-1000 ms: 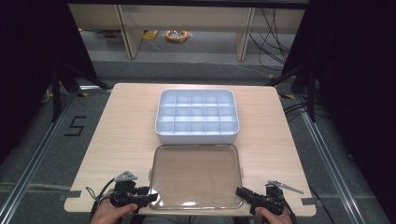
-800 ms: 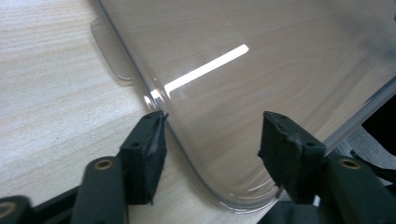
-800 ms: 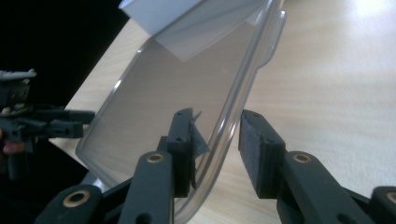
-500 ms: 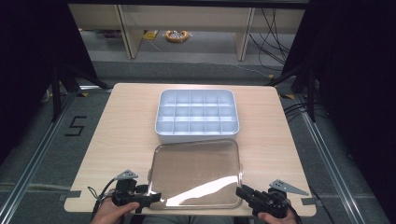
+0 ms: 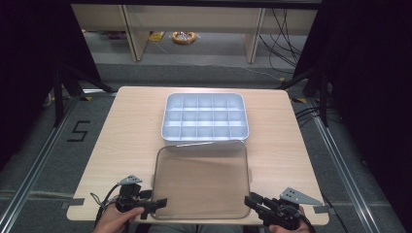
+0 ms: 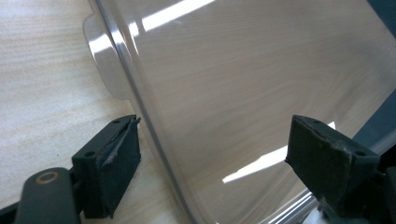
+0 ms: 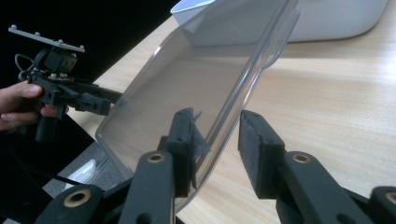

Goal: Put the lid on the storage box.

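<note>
A clear plastic lid is tilted above the near part of the wooden table, its far edge up against the white compartment tray. My right gripper is shut on the lid's near right corner; in the right gripper view the jaws pinch the lid's rim. My left gripper is at the near left corner, and its jaws have just been opening. In the left gripper view they stand wide apart, with the lid's edge between them and untouched.
The tray's compartments look empty. Bare table lies left and right of the tray and the lid. Beyond the table's far edge are shelf legs, cables and a yellow coil on the floor. The left gripper appears across the lid in the right gripper view.
The left jaws have opened off the lid's corner. The right gripper has risen a little with the lid, which now tilts instead of lying flat.
</note>
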Tool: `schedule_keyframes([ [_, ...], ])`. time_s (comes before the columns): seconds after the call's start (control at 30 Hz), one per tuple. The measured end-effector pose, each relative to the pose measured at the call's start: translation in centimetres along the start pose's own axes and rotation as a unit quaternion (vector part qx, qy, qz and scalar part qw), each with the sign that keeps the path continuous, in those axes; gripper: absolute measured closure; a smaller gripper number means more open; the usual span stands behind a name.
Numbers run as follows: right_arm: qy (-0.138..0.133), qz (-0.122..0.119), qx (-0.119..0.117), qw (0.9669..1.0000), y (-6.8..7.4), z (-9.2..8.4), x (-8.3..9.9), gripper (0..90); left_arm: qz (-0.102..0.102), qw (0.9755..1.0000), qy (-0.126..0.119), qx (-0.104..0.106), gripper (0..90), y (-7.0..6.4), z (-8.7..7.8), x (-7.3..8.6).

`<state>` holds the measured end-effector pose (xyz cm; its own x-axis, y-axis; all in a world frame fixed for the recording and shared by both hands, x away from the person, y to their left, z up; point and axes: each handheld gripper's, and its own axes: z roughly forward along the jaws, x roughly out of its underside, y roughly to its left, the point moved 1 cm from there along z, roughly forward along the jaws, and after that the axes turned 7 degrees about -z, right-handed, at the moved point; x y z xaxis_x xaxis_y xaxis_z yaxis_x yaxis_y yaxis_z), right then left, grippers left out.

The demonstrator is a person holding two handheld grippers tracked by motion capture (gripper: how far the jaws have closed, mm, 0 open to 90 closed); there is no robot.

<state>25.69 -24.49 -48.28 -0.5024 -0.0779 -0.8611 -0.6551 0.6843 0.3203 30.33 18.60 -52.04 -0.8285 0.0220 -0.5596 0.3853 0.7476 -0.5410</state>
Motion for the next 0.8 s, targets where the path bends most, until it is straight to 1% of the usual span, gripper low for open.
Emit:
schedule_keyframes([
  [0.03, -0.008, -0.003, -0.004, 1.0, 0.1, 0.0, -0.1, 68.0, 0.001, 1.0, 0.001, 0.0, 17.0, 0.1, -0.1, 0.0],
  [0.07, -0.007, -0.007, -0.002, 0.9999, 0.1, 0.0, 0.0, 68.0, -0.001, 1.0, 0.001, 0.002, 17.0, 0.1, -0.1, 0.0],
  [0.1, -0.003, -0.005, -0.006, 1.0, 0.2, -0.1, -0.1, 68.0, 0.001, 1.0, 0.002, 0.003, 17.0, 0.1, -0.1, 0.0],
  [0.13, -0.004, 0.006, -0.008, 0.9999, 0.2, -0.1, 0.0, 68.0, 0.001, 1.0, 0.002, 0.003, 17.2, 0.1, -0.1, 0.0],
  [0.17, 0.001, 0.015, -0.007, 0.9999, 0.3, -0.1, 0.0, 67.9, 0.001, 1.0, 0.002, 0.003, 18.3, 0.1, -0.1, 0.0],
  [0.2, 0.001, 0.017, -0.011, 0.9998, 0.3, -0.1, 0.1, 68.0, 0.002, 1.0, 0.0, -0.003, 21.6, 0.2, -0.1, -0.1],
  [0.23, 0.001, 0.009, -0.006, 0.9999, 0.0, 0.0, 0.1, 68.0, 0.0, 1.0, -0.004, -0.009, 26.3, 0.3, -0.2, -0.1],
  [0.27, -0.001, 0.0, -0.002, 1.0, -0.2, 0.1, 0.2, 68.0, -0.005, 0.9999, -0.009, -0.008, 31.5, 0.4, -0.1, -0.2],
  [0.3, 0.0, 0.009, -0.006, 0.9999, -0.2, 0.1, 0.2, 68.0, -0.012, 0.9998, -0.014, -0.007, 36.3, 0.6, -0.1, -0.2],
  [0.33, 0.004, 0.005, 0.007, 1.0, -0.5, 0.1, 0.3, 67.9, -0.028, 0.9995, -0.015, -0.001, 41.7, 0.9, -0.1, -0.2],
  [0.37, 0.011, 0.028, 0.011, 0.9995, -0.4, 0.1, 0.3, 67.8, -0.035, 0.9992, -0.017, 0.005, 46.7, 1.0, -0.1, -0.2],
  [0.4, 0.01, 0.02, 0.012, 0.9997, -0.7, 0.1, 0.3, 67.7, -0.038, 0.9991, -0.018, 0.007, 49.3, 1.0, -0.1, -0.2],
  [0.43, 0.01, 0.02, 0.012, 0.9997, -0.7, 0.1, 0.3, 67.7, -0.038, 0.9991, -0.018, 0.007, 51.9, 1.0, -0.1, -0.2],
  [0.47, 0.012, 0.014, 0.025, 0.9995, -1.1, 0.1, 0.4, 67.7, -0.036, 0.999, -0.025, 0.005, 51.9, 0.9, -0.1, -0.1],
  [0.5, 0.019, 0.026, 0.024, 0.9992, -1.1, 0.1, 0.4, 67.8, -0.028, 0.9991, -0.031, 0.005, 54.3, 0.7, -0.2, -0.1],
  [0.53, 0.029, 0.02, 0.042, 0.9985, -1.4, 0.3, 0.6, 68.0, -0.018, 0.9988, -0.045, 0.006, 58.7, 0.6, -0.5, -0.2],
  [0.57, 0.029, 0.02, 0.042, 0.9985, -1.4, 0.3, 0.6, 68.0, -0.018, 0.9988, -0.045, 0.006, 60.4, 0.6, -0.5, -0.2],
  [0.6, 0.031, 0.035, 0.045, 0.9979, -1.3, 0.2, 0.7, 68.2, -0.014, 0.9983, -0.056, 0.01, 60.4, 0.6, -0.7, -0.3],
  [0.63, 0.031, 0.03, 0.049, 0.9979, -1.5, 0.3, 0.7, 68.2, -0.012, 0.9977, -0.066, 0.011, 61.9, 0.5, -0.9, -0.4],
  [0.7, 0.03, 0.03, 0.049, 0.9979, -1.5, 0.4, 0.7, 68.2, -0.011, 0.9975, -0.07, 0.01, 62.8, 0.4, -1.0, -0.4],
  [0.73, 0.043, 0.04, 0.061, 0.9964, -1.3, 0.3, 0.6, 68.2, -0.001, 0.9972, -0.075, 0.007, 63.4, 0.2, -1.1, -0.4],
  [0.77, 0.043, 0.04, 0.061, 0.9964, -1.3, 0.3, 0.6, 68.2, -0.001, 0.9972, -0.075, 0.007, 63.6, 0.2, -1.1, -0.4],
  [0.8, 0.044, 0.047, 0.059, 0.9962, -1.3, 0.5, 0.7, 68.3, 0.011, 0.9966, -0.081, 0.006, 63.7, 0.0, -1.4, -0.6],
])
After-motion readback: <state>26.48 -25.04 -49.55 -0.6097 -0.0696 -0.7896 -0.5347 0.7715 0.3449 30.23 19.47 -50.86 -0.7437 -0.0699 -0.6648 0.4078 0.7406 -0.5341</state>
